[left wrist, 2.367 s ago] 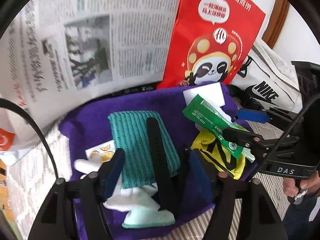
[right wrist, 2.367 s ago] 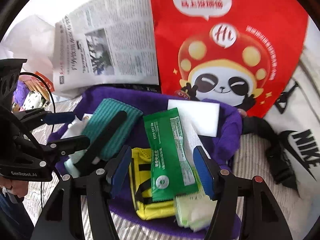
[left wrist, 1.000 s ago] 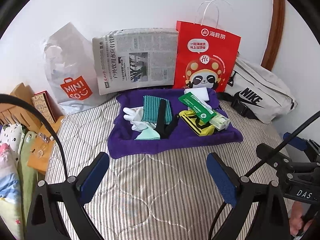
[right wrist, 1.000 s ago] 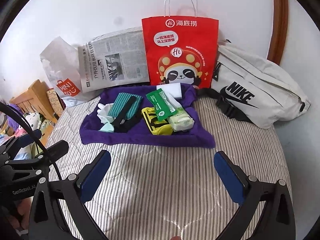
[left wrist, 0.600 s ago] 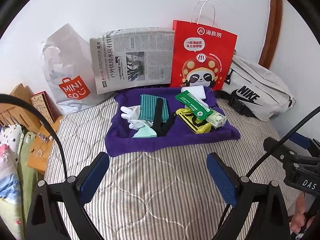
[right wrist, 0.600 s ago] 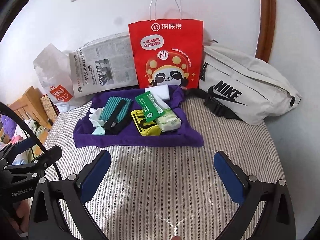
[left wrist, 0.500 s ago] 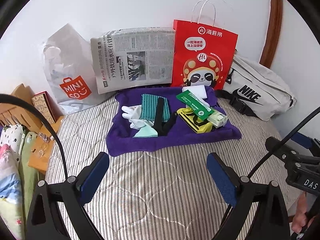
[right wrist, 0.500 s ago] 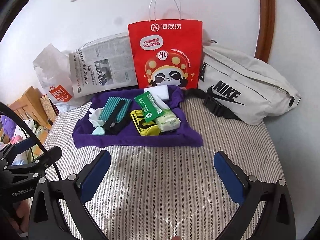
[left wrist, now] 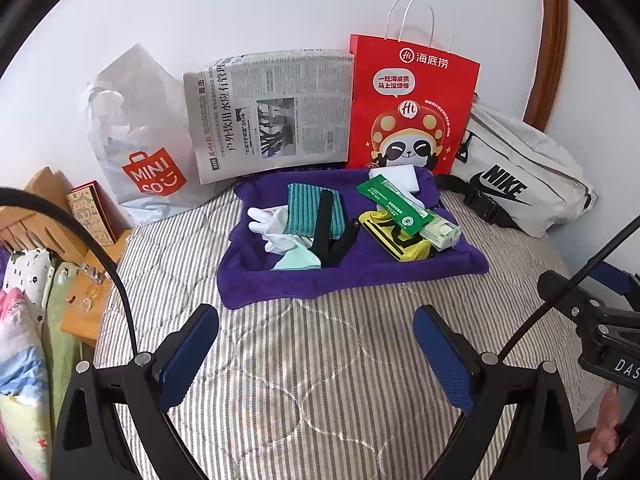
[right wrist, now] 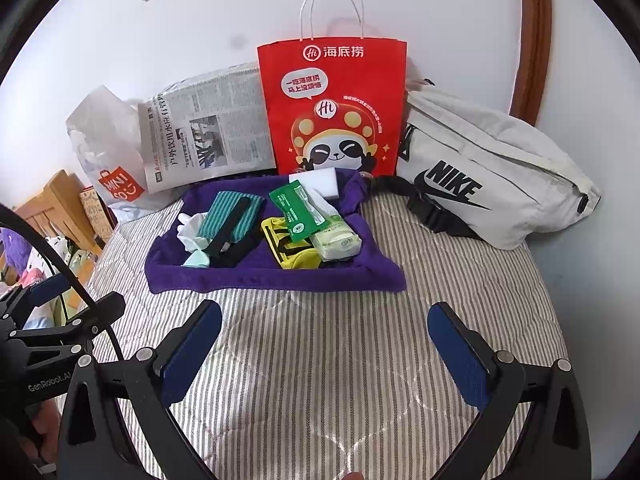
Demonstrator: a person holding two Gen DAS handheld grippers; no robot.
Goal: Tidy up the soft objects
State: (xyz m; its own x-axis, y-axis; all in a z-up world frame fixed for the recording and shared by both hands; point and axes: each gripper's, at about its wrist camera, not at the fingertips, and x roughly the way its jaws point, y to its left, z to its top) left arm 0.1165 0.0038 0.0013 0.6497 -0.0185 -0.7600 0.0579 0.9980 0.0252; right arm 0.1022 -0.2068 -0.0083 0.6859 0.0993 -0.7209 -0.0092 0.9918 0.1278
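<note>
Now that both tools have drawn back from close over the purple towel [left wrist: 352, 276] to the striped quilt [left wrist: 320, 380] in front of it, the sorting looks finished or paused. Left gripper [left wrist: 316, 352]: spread, empty. On towel: white glove [left wrist: 272, 230], teal cloth [left wrist: 314, 210], green packet [left wrist: 394, 208]. Right gripper [right wrist: 324, 344]: spread, empty.

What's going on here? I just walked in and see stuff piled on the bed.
A person holds two grippers, left gripper and right gripper, both open, empty, hovering over the striped bedspread. The soft items, including a teal cloth and white gloves, lie on the purple towel.
</note>
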